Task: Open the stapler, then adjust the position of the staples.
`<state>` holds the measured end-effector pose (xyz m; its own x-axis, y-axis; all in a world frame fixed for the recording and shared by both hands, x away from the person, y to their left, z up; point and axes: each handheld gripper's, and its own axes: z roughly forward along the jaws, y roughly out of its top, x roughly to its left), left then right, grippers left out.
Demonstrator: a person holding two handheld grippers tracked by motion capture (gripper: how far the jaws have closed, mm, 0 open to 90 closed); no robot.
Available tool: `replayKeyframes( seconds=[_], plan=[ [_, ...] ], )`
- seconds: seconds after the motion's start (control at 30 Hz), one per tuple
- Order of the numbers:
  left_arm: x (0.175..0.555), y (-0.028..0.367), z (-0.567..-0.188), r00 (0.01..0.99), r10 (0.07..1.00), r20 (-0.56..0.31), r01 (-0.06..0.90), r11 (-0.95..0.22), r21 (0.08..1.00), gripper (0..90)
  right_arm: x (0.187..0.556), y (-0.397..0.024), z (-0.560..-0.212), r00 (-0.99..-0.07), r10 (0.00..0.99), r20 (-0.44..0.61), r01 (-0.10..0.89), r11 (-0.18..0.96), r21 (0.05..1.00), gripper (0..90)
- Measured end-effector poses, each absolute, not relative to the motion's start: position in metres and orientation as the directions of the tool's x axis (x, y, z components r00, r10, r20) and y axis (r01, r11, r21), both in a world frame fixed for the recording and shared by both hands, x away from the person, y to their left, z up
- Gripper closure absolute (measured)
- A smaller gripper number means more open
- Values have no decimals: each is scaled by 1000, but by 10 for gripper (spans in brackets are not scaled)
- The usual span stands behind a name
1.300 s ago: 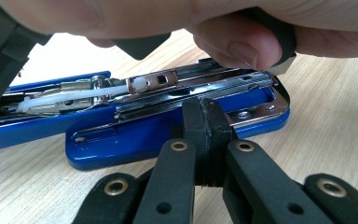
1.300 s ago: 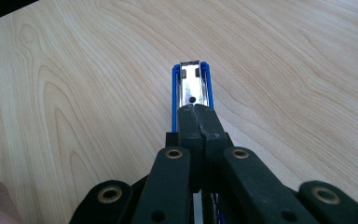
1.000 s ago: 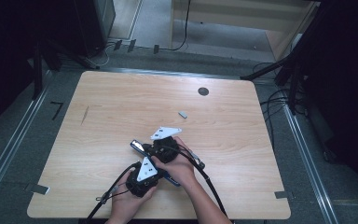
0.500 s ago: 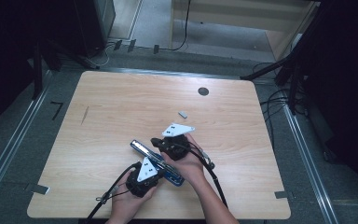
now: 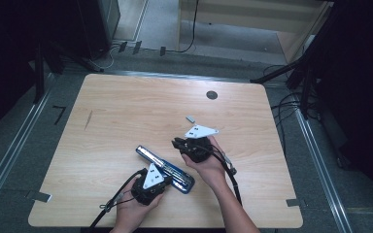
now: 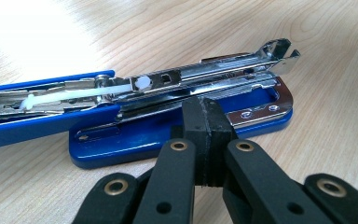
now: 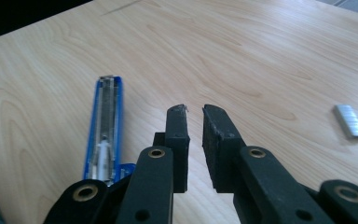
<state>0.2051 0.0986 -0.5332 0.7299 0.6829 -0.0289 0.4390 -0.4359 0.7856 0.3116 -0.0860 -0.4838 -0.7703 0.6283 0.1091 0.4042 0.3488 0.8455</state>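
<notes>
A blue stapler lies opened out flat on the wooden table, its silver staple channel facing up. My left gripper is shut, and its joined tips rest against the stapler's blue base. My right gripper hovers just right of the stapler's far end. Its jaws have just been opening and stand a little apart with nothing between them. The stapler's open arm lies to the left of them. A small strip of staples lies on the table beyond the right gripper.
A round black cable hole sits in the table near its far edge. Bare wood stretches to the left and far side. Cables trail from both grippers toward the near edge; dark floor and cables surround the table.
My right gripper has moved right and a little farther off, away from the stapler, and its jaws have parted slightly. The left gripper and stapler have stayed put.
</notes>
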Motion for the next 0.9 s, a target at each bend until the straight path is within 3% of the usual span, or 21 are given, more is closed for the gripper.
replayKeyframes(
  seconds=[0.6, 0.9],
  plan=[
    [205, 98, -533, 730, 683, -27, 437, -437, 786, 900, 347, -120, -493, -694, 715, 88, 425, 307, 852, 726],
    [205, 98, -533, 731, 682, -24, 435, -440, 786, 900, 369, -133, -497, -655, 749, 98, 457, 290, 841, 742]
  ],
)
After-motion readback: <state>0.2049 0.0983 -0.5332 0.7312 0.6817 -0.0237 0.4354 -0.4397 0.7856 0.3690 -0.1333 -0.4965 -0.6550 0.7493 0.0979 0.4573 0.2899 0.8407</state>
